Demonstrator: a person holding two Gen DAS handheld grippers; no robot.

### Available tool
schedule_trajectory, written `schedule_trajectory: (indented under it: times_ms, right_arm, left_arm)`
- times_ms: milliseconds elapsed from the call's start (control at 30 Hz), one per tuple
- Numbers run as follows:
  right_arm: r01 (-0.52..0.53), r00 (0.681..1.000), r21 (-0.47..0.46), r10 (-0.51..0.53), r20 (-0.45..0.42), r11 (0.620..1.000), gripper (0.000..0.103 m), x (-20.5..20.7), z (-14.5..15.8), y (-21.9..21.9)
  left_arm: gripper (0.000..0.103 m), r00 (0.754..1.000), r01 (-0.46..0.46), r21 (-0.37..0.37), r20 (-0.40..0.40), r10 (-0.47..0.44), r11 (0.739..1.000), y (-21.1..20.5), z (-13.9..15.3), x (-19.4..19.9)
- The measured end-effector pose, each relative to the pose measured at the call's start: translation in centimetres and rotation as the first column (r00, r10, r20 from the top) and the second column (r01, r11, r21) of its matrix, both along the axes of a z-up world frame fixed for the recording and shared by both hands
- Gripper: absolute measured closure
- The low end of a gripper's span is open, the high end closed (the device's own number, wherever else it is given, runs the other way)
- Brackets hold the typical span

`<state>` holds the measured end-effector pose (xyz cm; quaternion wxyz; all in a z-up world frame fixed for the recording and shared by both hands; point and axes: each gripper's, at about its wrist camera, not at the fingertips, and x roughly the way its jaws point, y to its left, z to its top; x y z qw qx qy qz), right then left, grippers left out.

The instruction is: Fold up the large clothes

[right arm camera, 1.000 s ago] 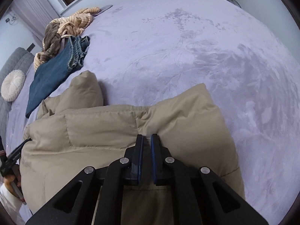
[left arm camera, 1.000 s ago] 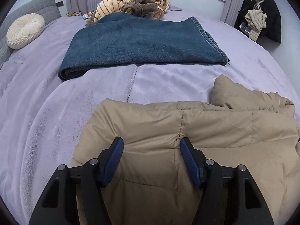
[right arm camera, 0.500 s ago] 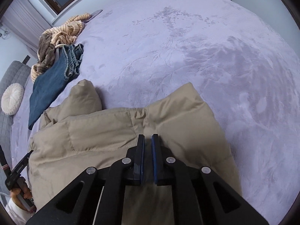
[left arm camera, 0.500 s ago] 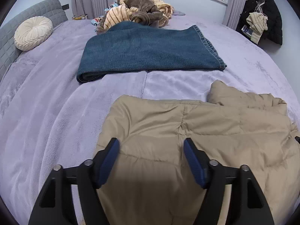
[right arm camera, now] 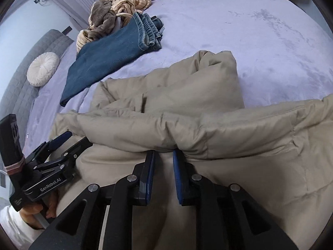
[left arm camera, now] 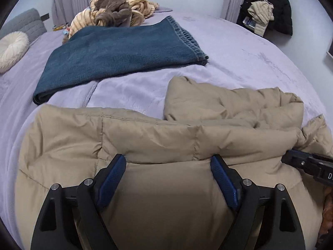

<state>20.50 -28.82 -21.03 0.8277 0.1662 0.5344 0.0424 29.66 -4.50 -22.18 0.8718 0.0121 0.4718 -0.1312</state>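
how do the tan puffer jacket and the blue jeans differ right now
The tan puffer jacket is bulky and rumpled, right under both tools; the blue jeans lie flat and neatly folded, farther up the bed. The jacket is smooth and quilted, the jeans coarse denim. Both rest on the bed.

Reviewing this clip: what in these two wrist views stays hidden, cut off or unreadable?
- Tan puffer jacket: its near part lies under the left gripper in the left wrist view; its right side runs off the right wrist view.
- Right gripper: jaws opening; fabric bulges between them, contact unclear.
- Clothes pile: tangled, items indistinct in both.
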Motion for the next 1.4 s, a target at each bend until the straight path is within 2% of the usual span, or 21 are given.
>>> schedule_trajectory:
  times_ms: [100, 200, 267, 300, 367, 400, 500, 633, 700, 733, 767, 833, 867, 1000, 1067, 1167, 1300, 1400]
  right_arm:
    - [-0.008, 1.000, 0.040, 0.008, -0.011, 0.999, 0.095, 0.1, 0.2, -1.7]
    - [0.043, 0.999, -0.003, -0.043, -0.011, 0.999, 0.095, -0.6, 1.5, -4.9]
    - [0.098, 0.995, -0.063, -0.099, -0.019, 0.993, 0.095, -1.1, 1.9, -7.6]
    - [0.136, 0.990, -0.112, -0.139, -0.021, 0.984, 0.095, -1.5, 2.0, -9.1]
    - [0.209, 0.976, -0.154, -0.216, -0.030, 0.966, 0.095, -2.1, 1.5, -11.8]
    - [0.254, 0.965, -0.121, -0.261, -0.041, 0.960, 0.095, -2.5, 0.7, -13.3]
    - [0.353, 0.934, -0.007, -0.353, -0.054, 0.935, 0.097, -2.6, -1.0, -15.5]
    - [0.416, 0.908, 0.055, -0.412, -0.072, 0.908, 0.097, -2.7, -1.2, -16.1]
    - [0.428, 0.903, 0.064, -0.424, -0.076, 0.901, 0.090, -3.4, -0.2, -15.8]
    - [0.429, 0.902, 0.057, -0.425, -0.076, 0.901, 0.082, -3.8, 0.5, -15.5]
    - [0.425, 0.904, 0.057, -0.421, -0.071, 0.904, 0.065, -4.1, 1.2, -15.1]
    - [0.409, 0.913, 0.069, -0.407, -0.041, 0.910, 0.045, -5.1, 2.9, -14.1]
    - [0.404, 0.915, 0.071, -0.403, -0.025, 0.912, 0.040, -5.9, 3.8, -13.4]
    - [0.393, 0.919, 0.111, -0.394, -0.018, 0.913, 0.036, -9.0, 5.6, -11.2]
    - [0.403, 0.914, 0.141, -0.404, -0.026, 0.904, 0.031, -10.8, 6.1, -10.4]
    - [0.420, 0.907, 0.169, -0.419, -0.044, 0.892, 0.031, -13.6, 6.4, -9.2]
    - [0.437, 0.899, 0.180, -0.431, -0.072, 0.881, 0.025, -17.0, 6.4, -8.0]
    - [0.456, 0.890, 0.188, -0.446, -0.095, 0.870, 0.024, -19.6, 6.4, -7.6]
  left_arm:
    - [0.018, 1.000, -0.012, 0.011, 0.003, 0.012, 1.000, 1.3, 0.1, 0.8]
    - [0.018, 0.998, -0.042, 0.098, 0.042, 0.038, 0.994, 4.1, 0.3, 1.8]
    - [0.018, 0.996, -0.088, 0.127, 0.038, 0.084, 0.988, 6.4, -0.1, 2.9]
    - [0.018, 0.993, -0.116, 0.129, 0.032, 0.113, 0.985, 7.8, -0.5, 3.6]
    - [0.008, 0.989, -0.145, 0.077, -0.004, 0.145, 0.986, 9.8, -1.4, 4.7]
    - [0.003, 0.988, -0.154, 0.072, -0.014, 0.155, 0.985, 10.0, -2.0, 5.1]
    - [0.000, 0.986, -0.161, 0.066, -0.033, 0.163, 0.985, 9.6, -3.0, 5.8]
    - [0.000, 0.983, -0.177, 0.076, -0.038, 0.181, 0.981, 9.4, -2.2, 5.3]
    - [0.000, 0.978, -0.203, 0.077, -0.039, 0.206, 0.976, 10.1, -1.0, 4.5]
    - [0.000, 0.976, -0.211, 0.068, -0.044, 0.214, 0.975, 10.5, -0.3, 4.0]
    - [0.000, 0.975, -0.217, 0.052, -0.046, 0.219, 0.975, 10.9, 0.4, 3.3]
    - [0.000, 0.973, -0.223, 0.041, -0.043, 0.225, 0.974, 11.7, 1.9, 1.5]
    - [0.000, 0.975, -0.218, 0.044, -0.044, 0.220, 0.975, 11.9, 2.4, 0.5]
    - [0.000, 0.978, -0.195, 0.069, -0.065, 0.199, 0.978, 12.2, 3.8, -3.5]
    - [0.000, 0.977, -0.193, 0.065, -0.080, 0.198, 0.979, 12.3, 4.1, -5.6]
    - [0.000, 0.974, -0.199, 0.060, -0.098, 0.204, 0.978, 12.2, 4.2, -8.3]
    - [0.000, 0.967, -0.207, 0.024, -0.146, 0.209, 0.978, 12.3, 4.0, -11.1]
    - [0.000, 0.960, -0.219, -0.001, -0.180, 0.216, 0.976, 12.7, 3.8, -13.1]
